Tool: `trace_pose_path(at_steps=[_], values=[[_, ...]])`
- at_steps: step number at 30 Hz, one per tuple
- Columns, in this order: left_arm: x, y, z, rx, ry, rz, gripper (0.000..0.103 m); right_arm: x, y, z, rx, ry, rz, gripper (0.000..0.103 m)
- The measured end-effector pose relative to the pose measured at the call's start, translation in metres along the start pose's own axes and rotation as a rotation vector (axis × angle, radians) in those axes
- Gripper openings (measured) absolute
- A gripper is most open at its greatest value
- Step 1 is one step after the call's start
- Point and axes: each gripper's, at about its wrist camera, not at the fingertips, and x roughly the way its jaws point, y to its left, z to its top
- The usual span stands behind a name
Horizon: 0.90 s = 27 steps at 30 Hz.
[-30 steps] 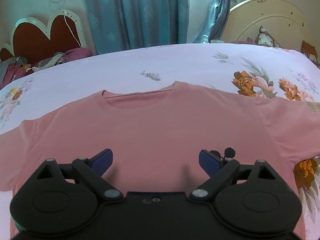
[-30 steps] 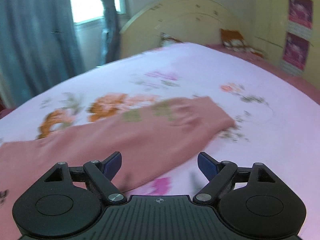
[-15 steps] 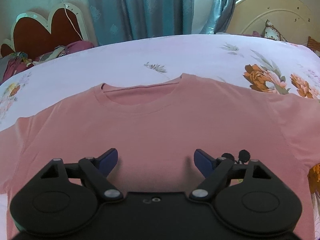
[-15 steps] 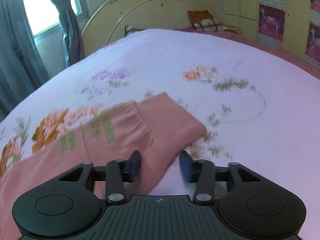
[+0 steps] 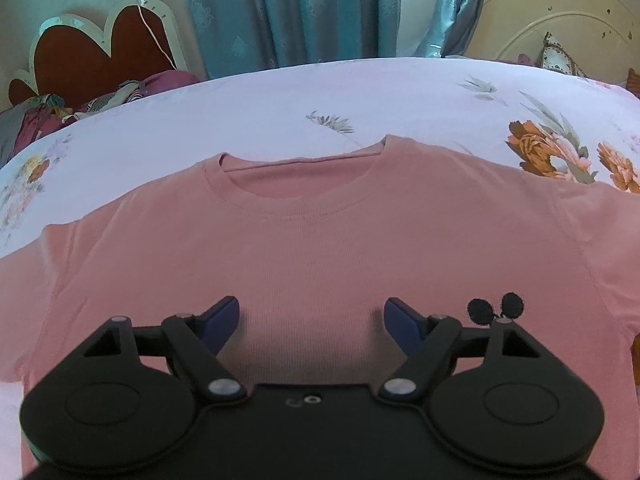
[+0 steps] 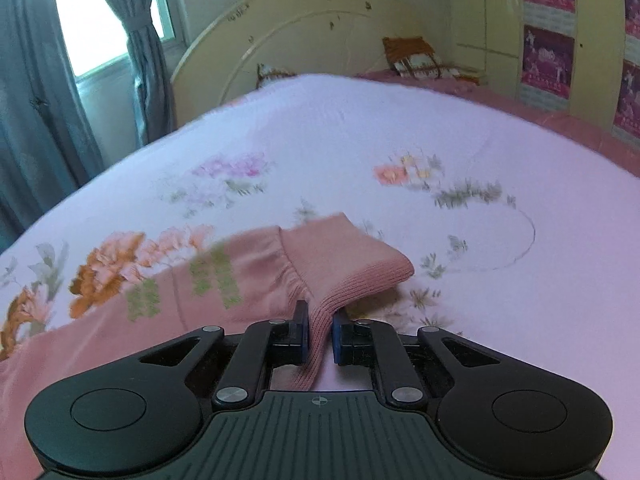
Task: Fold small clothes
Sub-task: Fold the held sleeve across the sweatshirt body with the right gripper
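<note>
Right wrist view: the right gripper [image 6: 320, 332] has its jaws pinched on the ribbed cuff [image 6: 360, 268] of the pink shirt [image 5: 320, 248]. The left gripper [image 5: 311, 320], jaws spread and holding nothing, hangs over the shirt's chest. The shirt lies flat on the flowered bedsheet [image 5: 360, 96], collar away.

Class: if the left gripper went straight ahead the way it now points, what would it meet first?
Probably the pink shirt spread on the bed: the open left gripper points across its chest toward the collar. Its height above the cloth is unclear.
</note>
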Motion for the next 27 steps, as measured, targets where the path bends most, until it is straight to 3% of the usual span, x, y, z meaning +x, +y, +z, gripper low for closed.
trace_pose_path(at_steps=[6,15,20,27], values=[[-0.005,0.006,0.000,0.005,-0.018,-0.005,0.078,-0.032,0.039,0.007,-0.072,-0.056,0.059,0.010],[-0.011,0.045,-0.005,-0.021,-0.047,-0.038,0.078,-0.110,0.177,-0.012,-0.262,-0.142,0.271,0.010],[-0.010,0.091,-0.015,-0.066,-0.044,-0.029,0.078,-0.149,0.278,-0.058,-0.381,-0.124,0.454,0.010],[-0.010,0.151,-0.025,-0.128,-0.040,0.019,0.078,-0.155,0.394,-0.160,-0.500,0.050,0.625,0.011]])
